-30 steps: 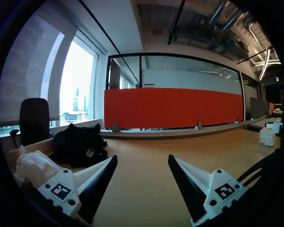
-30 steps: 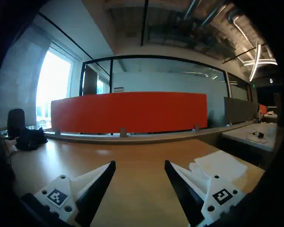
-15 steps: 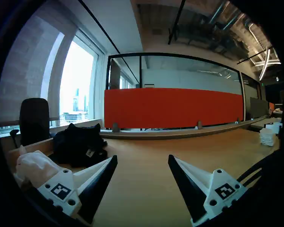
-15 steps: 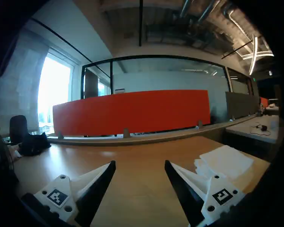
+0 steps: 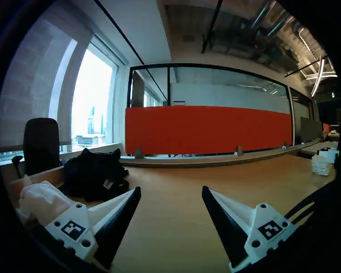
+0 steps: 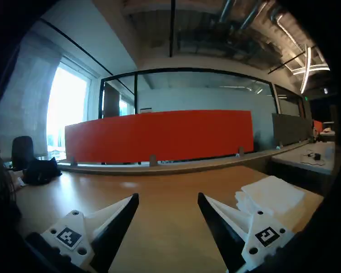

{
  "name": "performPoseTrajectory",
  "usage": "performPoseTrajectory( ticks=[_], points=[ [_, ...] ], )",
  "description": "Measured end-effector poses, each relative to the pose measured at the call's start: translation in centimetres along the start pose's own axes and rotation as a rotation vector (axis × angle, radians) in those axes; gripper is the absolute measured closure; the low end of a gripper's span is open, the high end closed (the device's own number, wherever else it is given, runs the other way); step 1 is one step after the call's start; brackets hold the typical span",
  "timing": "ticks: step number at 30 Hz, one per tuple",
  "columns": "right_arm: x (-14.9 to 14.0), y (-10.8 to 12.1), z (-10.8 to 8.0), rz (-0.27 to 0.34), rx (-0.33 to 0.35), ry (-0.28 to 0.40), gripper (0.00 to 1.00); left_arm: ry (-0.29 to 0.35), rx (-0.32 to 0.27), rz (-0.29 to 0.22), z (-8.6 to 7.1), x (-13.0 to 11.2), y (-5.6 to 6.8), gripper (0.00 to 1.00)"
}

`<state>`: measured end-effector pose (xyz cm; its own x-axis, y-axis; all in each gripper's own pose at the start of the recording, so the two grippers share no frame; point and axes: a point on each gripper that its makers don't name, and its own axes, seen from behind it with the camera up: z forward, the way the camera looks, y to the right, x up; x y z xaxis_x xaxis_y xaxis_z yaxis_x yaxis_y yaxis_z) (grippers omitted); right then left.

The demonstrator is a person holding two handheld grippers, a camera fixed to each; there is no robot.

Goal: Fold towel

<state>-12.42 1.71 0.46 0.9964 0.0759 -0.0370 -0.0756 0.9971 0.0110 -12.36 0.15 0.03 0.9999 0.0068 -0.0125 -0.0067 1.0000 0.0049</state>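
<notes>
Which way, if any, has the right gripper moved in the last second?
Yes, slightly. In the right gripper view the red partition and folded towels sit a little further right, so the right gripper swung slightly left.

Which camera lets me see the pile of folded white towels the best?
The right gripper view: the folded white towels lie near and large on the desk. In the left gripper view they are probably the small white pile far off at the right edge.
</notes>
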Motion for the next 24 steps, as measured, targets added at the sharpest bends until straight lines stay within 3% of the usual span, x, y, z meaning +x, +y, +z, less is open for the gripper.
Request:
performPoseTrajectory(
  ticks=[12,24],
  points=[
    [-0.3,-1.1,-0.3,-0.057,0.011,0.008,0.00,0.000,0.000,0.000,0.1,0.0,0.0,0.01],
    [0.0,-1.4,-0.4,-0.063,0.009,0.007,0.00,0.000,0.000,0.000,0.0,0.0,0.0,0.01]
  ],
)
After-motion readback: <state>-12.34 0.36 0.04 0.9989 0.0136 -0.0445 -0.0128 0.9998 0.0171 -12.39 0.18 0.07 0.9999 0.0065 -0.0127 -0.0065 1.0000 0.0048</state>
